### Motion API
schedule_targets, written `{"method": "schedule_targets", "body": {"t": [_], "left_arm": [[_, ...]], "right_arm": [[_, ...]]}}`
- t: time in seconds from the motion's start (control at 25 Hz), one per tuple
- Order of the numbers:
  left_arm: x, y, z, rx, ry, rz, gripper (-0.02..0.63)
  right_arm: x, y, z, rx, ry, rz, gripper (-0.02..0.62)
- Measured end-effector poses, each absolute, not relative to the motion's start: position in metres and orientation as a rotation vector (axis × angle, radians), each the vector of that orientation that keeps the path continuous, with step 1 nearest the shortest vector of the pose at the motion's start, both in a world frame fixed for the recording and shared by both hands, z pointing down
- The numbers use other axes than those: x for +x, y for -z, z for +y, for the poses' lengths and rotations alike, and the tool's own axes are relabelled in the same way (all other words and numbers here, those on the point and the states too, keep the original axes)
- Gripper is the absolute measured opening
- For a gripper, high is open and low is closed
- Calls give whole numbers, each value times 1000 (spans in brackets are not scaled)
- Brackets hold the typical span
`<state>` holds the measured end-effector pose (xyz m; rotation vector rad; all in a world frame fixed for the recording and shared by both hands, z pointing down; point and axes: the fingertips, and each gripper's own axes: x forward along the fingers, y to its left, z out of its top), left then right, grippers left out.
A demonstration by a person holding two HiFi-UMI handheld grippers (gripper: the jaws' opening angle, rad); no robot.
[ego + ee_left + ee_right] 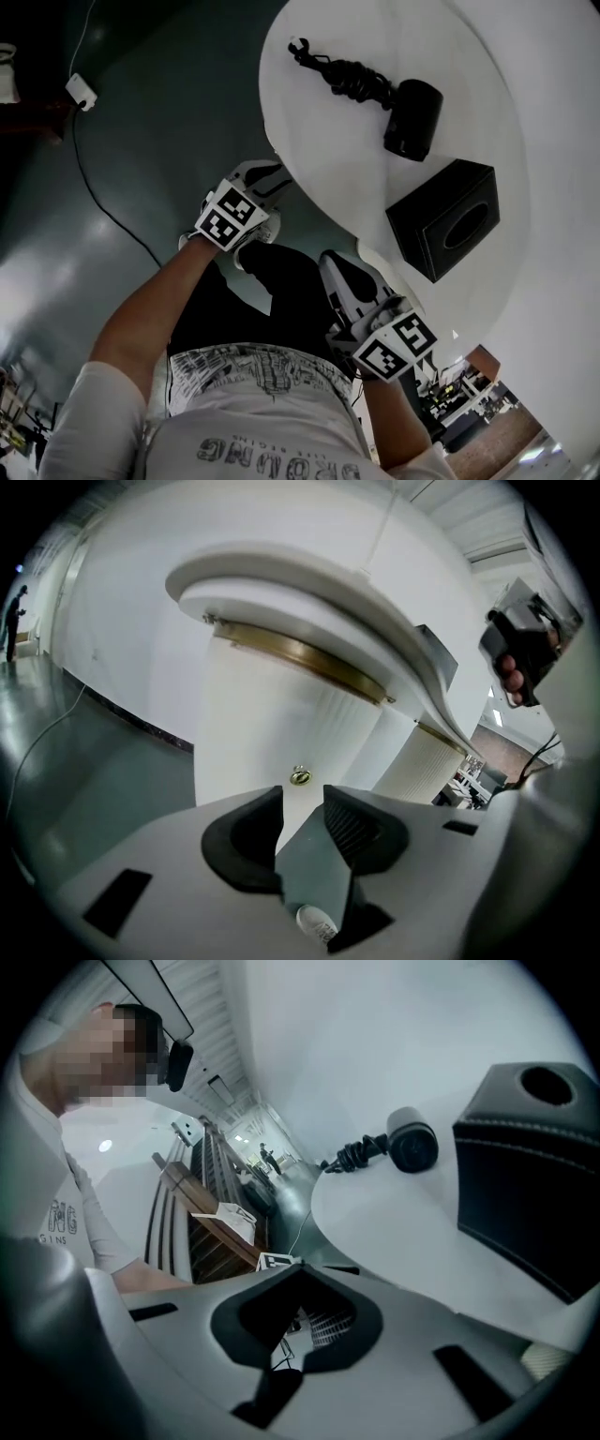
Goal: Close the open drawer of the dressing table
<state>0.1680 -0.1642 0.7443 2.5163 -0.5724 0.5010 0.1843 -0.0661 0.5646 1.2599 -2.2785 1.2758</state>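
Drawer point(279, 726) of the dressing table: a white fluted front under the worktop point(328, 150), with a small brass knob point(300, 776). Whether it stands out from the cabinet cannot be told. The knob sits at 12 o'clock from the left gripper point(303, 801), just beyond its tips, not touching. That gripper's jaws are well apart with nothing between them. The right gripper point(295, 1269), at 4 o'clock from the left in the head view, has its jaw tips together and holds nothing. A hair dryer point(412, 117) and a black box point(445, 220) lie on the worktop.

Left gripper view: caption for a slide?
Open left gripper faces the brass knob on the white dressing table, jaws empty.
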Motion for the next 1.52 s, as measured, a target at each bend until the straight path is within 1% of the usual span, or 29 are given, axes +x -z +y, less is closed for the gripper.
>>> {"method": "schedule_targets", "body": {"t": [0.24, 0.48, 0.8, 1.04, 1.52], "left_arm": [[113, -689, -138, 2528, -505, -646, 149], [69, -609, -133, 2617, -444, -739, 149], [38, -496, -102, 2749, -336, -814, 149], [13, -427, -85, 2799, -266, -896, 149], [-18, -343, -63, 2838, -178, -1037, 132]], "right_arm": [[174, -527, -66, 1290, -1198, -2349, 9], [156, -493, -63, 1350, -1135, -2424, 9], [130, -448, -45, 1389, -1064, -2494, 9], [111, -412, -37, 1403, -1002, -2566, 9], [83, -368, -37, 1349, -903, -2676, 9]]}}
